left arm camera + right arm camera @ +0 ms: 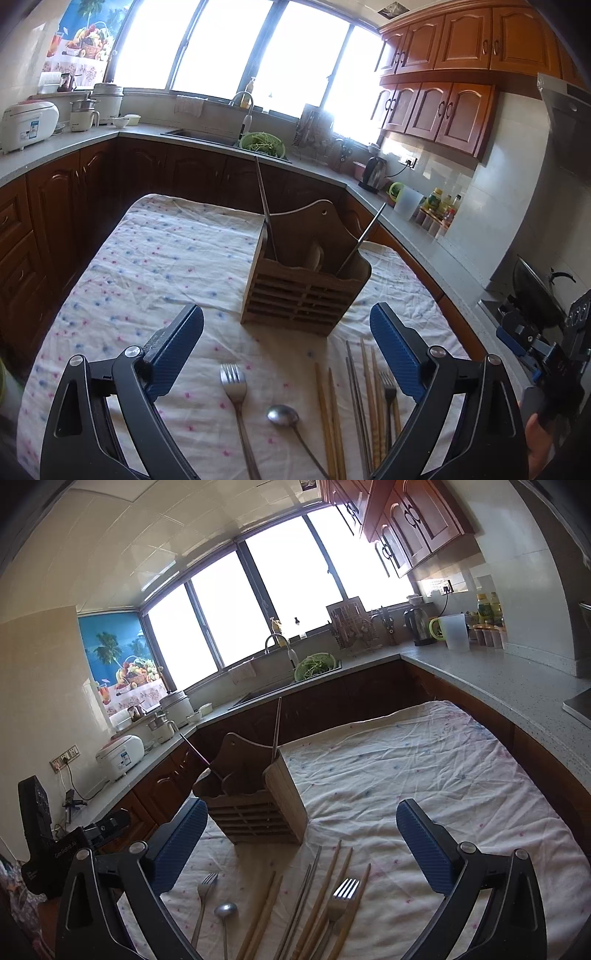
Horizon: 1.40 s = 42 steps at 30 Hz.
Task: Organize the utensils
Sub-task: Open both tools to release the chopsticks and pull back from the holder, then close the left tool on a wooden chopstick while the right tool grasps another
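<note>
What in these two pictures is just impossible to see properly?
- Handles of the spoon and forks: cut off by the bottom edge, both views.
- Inside of the wooden holder: hidden by its own walls.
- Outside the windows: washed out by glare.

Floral tablecloth [166,266], green colander [263,144] by sink, electric kettle [373,172], rice cooker [27,125]

The handles of the fork [236,406] and the spoon [291,428] run off the bottom edge of the left wrist view, as do the wooden chopsticks [328,417]. A second fork [388,398] lies partly behind the left tool's [286,325] right finger. Inside the wooden utensil holder [303,295], the lower ends of two metal chopsticks [264,199] are hidden by its walls. The tabletop [424,760] under the cloth is cut off below.
</note>
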### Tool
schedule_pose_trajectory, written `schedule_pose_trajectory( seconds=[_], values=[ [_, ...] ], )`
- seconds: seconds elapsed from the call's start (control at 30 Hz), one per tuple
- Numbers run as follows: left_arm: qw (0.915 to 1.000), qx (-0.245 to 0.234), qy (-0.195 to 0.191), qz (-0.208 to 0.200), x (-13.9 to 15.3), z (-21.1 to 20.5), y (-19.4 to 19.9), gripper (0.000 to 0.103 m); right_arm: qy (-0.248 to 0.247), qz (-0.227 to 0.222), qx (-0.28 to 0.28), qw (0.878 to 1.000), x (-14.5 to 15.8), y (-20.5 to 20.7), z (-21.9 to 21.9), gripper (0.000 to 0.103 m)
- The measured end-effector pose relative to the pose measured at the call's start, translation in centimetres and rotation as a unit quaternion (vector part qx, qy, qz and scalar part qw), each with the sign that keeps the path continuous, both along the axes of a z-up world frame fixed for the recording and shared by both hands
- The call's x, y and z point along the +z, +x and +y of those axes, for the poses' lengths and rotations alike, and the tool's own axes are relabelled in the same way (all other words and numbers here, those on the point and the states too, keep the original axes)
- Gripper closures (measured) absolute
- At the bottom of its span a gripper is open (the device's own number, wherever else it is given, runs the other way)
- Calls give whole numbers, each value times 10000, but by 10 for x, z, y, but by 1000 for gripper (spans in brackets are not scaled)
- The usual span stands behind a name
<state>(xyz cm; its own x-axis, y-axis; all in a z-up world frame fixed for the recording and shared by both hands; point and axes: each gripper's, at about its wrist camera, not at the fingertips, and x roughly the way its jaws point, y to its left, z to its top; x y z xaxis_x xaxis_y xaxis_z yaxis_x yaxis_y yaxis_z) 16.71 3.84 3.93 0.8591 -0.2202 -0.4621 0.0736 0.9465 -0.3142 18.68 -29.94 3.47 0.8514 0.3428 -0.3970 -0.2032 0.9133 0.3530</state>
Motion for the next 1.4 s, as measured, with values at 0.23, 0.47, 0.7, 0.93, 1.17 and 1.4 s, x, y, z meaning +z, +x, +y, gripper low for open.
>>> schedule_pose_trajectory(
  seconds=[0.23,0.47,0.7,0.93,1.17,1.4],
  values=[
    [9997,-158,5,212,-20,-9,-24,9,-96,325,-44,9994,-25,-32,-8,0],
    [9986,-180,17,493,-42,-12,-38,9,-124,610,-136,9980,-48,-49,-16,0],
    [9973,-191,85,710,-55,-16,-40,9,-131,760,-169,9969,-58,-54,-21,0],
    [9957,-316,215,842,-59,-25,-35,9,-202,822,-158,9963,-59,-51,-18,0],
    [9941,-435,216,967,-64,-30,-28,9,-249,859,-151,9959,-59,-44,-17,1],
    [9922,-531,258,1096,-69,-37,-13,13,-340,1012,-148,9942,-66,-29,-13,8]
  ],
)
